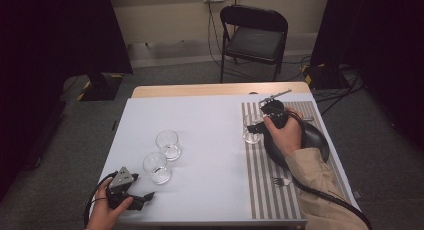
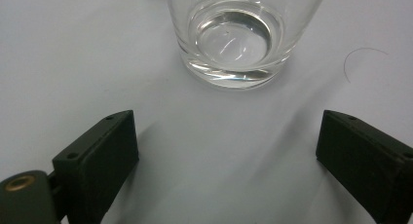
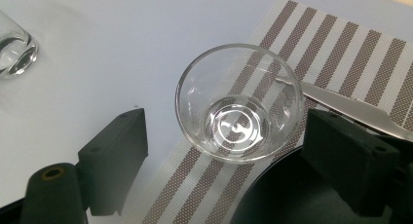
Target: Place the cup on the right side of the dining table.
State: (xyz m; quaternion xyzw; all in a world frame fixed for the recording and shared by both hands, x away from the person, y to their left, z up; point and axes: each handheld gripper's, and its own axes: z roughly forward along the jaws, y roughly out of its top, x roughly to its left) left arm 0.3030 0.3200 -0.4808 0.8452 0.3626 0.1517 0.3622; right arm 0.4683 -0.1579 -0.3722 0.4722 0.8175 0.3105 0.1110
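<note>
On the white table (image 1: 210, 115), a striped placemat (image 1: 260, 190) carries a black plate (image 1: 315, 137) and a clear glass (image 3: 241, 102) at its left edge. The right gripper (image 3: 224, 146) hangs over that glass, jaws spread wide on either side, gripping nothing. The left gripper (image 2: 226, 146) (equally wide and empty) sits near another glass (image 2: 234, 39).

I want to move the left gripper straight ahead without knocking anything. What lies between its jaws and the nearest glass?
Nothing: in the left gripper view, only bare white tabletop separates the open left gripper from the glass.
</note>
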